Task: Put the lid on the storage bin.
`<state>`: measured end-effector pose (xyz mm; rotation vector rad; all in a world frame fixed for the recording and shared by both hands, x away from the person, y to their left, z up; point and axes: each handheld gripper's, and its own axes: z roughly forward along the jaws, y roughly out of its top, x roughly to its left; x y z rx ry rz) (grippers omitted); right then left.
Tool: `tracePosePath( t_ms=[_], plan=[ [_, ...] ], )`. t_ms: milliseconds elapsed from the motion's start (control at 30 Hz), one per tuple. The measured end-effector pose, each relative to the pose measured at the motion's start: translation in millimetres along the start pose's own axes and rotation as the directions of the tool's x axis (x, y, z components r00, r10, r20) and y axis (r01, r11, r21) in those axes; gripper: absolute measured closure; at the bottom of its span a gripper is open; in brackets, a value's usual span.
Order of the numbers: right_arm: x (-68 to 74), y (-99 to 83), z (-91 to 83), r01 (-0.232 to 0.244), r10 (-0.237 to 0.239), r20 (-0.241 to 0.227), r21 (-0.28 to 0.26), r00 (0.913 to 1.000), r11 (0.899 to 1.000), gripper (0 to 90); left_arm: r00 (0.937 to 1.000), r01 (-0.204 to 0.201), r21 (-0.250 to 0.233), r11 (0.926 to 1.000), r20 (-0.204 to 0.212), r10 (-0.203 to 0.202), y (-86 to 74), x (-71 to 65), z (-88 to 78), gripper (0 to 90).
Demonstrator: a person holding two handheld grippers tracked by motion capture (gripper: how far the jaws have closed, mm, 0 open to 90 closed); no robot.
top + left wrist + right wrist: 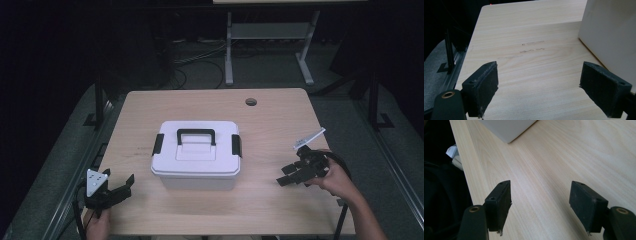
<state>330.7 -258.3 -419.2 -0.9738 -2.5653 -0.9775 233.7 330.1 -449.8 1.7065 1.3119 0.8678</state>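
A white plastic storage box (196, 155) sits near the middle of a light wooden table (270, 120), its lid on, a black carry handle (196, 135) lying across the top and a black latch (158, 144) on each short side. From the left gripper view, one pale wall of the box (609, 32) rises at the right edge, just beyond the right-hand jaw. From the right gripper view, a corner of the box (507, 130) shows at the top, well ahead of the jaws.

The left gripper (120, 192) rests at the table's near left corner, held from below by the person's left hand (97, 225), a grey three-cornered plate on top; its jaws stand wide apart over bare wood, holding nothing. The right gripper (289, 177) hovers to the right of the box, apart from it, in the person's right hand (337, 180), jaws likewise spread and empty, pointed toward the box.

A round cable hole (251, 102) marks the table's far side. Beyond the table, the white legs of another desk (230, 45) stand on a dark floor strewn with cables.
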Motion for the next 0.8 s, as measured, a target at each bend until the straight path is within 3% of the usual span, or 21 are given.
tracePosePath(
  t_ms=[800],
  plan=[
    [2.8,-26.4,1.2,-0.019,0.019,-0.011,-0.019,0.9998,1.0,33.5,1.0,-0.005,0.0,1.0,0.001,0.005,0.3,0.2,0.5,14.0]
  ],
)
